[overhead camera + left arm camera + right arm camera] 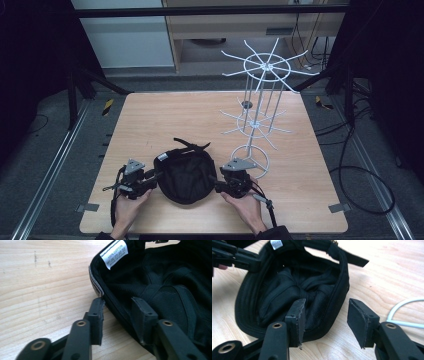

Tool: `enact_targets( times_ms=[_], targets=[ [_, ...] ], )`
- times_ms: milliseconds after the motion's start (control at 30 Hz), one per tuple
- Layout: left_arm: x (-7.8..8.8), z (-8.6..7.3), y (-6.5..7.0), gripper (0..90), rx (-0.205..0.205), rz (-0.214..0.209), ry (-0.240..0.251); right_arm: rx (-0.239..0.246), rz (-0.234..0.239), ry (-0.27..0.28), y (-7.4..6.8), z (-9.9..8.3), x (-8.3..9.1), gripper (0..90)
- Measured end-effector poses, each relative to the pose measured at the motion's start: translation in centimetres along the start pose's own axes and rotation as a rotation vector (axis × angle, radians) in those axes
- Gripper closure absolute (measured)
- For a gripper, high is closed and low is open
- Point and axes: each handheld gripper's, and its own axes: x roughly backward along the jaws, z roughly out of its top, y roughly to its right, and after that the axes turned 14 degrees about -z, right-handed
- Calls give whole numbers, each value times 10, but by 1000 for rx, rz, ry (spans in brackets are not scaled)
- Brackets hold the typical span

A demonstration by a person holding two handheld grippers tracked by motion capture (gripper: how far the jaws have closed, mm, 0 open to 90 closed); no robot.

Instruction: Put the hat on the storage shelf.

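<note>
A wooden tabletop (pixel 165 115) carries a white wire rack (pixel 260 105) at its far right and an upturned black cap (pixel 185 175) near the front edge. The left gripper (pixel 120 312) and right gripper (pixel 325 320) each straddle the cap's rim, jaws apart, not pinching.

On a small white label (pixel 114 254) sewn inside the rim of the black cap (pixel 160 287), the words "100% COTTON" can be read in the left gripper view. Below that line, several rows of smaller print are carried on the same label, but they are too fine and blurred to be made out. In the right gripper view, the same label (pixel 276 243) is seen at the cap's far rim, where its print cannot be read. No other writing, number or brand mark can be read.
</note>
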Motion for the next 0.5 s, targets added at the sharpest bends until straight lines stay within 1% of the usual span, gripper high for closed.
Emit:
enact_targets(
  times_ms=[33, 100, 233, 300, 367, 433, 467, 500],
  targets=[
    [-1, 0, 0, 651, 4, -2, -5, 4, -7, -14, 0, -2, -4, 508],
    [-1, -1, 0, 665, 6, 3, -10, 10, -10, -23, -1, -3, -7, 522],
    [-3, -2, 1, 691, 8, 4, -20, -1, -7, -51, -2, -6, -13, 573],
    [-4, -2, 1, 700, 6, 4, -28, -6, -2, -67, -3, -7, -16, 627],
    [-4, -2, 2, 710, 3, 7, -32, 0, -6, -70, -4, -8, -18, 711],
    [-5, -3, 3, 718, 3, 1, -36, -7, 0, -71, -4, -8, -17, 791],
    [-5, -3, 3, 723, 3, -4, -39, -8, -2, -65, -4, -7, -16, 817],
    [-6, -3, 4, 728, 3, -7, -43, -12, -2, -60, -5, -6, -14, 824]
  ],
)
